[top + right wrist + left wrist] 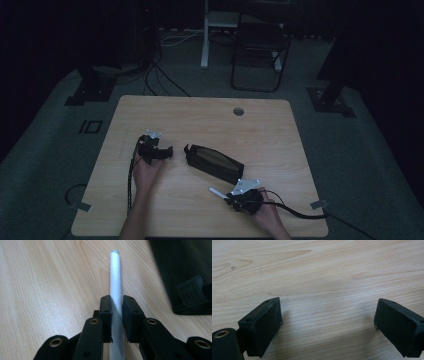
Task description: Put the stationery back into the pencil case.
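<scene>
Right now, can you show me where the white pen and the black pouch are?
white pen (115,277), right gripper view, on its barrel above the fingers.
black pouch (214,162), high view, on the middle of its body.

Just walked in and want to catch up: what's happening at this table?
A person works two hand-held grippers over a wooden table. The right gripper is shut on a white pen, beside a black mesh pouch. The left gripper is open over bare wood, left of the pouch.

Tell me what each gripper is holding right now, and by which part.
The right gripper is shut on the white pen, gripping its shaft partway along. The left gripper is open over the table, holding nothing.
</scene>
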{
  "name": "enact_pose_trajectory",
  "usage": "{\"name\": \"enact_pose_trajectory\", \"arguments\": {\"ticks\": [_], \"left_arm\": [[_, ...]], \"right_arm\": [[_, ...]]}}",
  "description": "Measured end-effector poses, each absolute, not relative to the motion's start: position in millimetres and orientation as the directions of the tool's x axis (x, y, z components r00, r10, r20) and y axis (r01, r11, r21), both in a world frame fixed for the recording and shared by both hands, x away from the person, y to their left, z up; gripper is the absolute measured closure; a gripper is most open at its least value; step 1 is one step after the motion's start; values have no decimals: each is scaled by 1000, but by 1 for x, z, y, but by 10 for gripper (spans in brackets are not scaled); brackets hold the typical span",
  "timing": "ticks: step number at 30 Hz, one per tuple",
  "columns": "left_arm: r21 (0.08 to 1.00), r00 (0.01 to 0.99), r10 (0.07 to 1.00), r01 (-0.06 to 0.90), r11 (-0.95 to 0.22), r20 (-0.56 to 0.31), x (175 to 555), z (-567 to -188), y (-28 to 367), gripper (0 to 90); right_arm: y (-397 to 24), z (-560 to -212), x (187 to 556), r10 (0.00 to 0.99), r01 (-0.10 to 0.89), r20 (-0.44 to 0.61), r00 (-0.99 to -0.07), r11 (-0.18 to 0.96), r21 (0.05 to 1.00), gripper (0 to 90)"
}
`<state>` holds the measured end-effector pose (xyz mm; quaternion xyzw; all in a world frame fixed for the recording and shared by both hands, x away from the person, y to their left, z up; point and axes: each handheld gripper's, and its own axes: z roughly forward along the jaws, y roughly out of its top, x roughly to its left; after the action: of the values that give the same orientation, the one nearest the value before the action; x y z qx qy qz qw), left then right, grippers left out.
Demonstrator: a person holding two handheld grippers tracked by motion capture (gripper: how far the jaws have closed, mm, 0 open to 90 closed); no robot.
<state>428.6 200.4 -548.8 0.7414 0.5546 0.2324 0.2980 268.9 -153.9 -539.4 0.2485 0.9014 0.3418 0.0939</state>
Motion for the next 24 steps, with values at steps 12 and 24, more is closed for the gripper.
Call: {"name": "enact_pose_trajectory", "arguments": {"ticks": [12, 24], "left_arm": [[700, 277, 961, 684, -207, 14, 429, -549, 200, 81], [700, 277, 961, 684, -207, 14, 429, -549, 200, 81]], "right_arm": [[-156, -533, 268, 520, 375, -20, -854, 642, 669, 789], [-161, -522, 266, 526, 359, -38, -849, 629, 690, 790]]}}
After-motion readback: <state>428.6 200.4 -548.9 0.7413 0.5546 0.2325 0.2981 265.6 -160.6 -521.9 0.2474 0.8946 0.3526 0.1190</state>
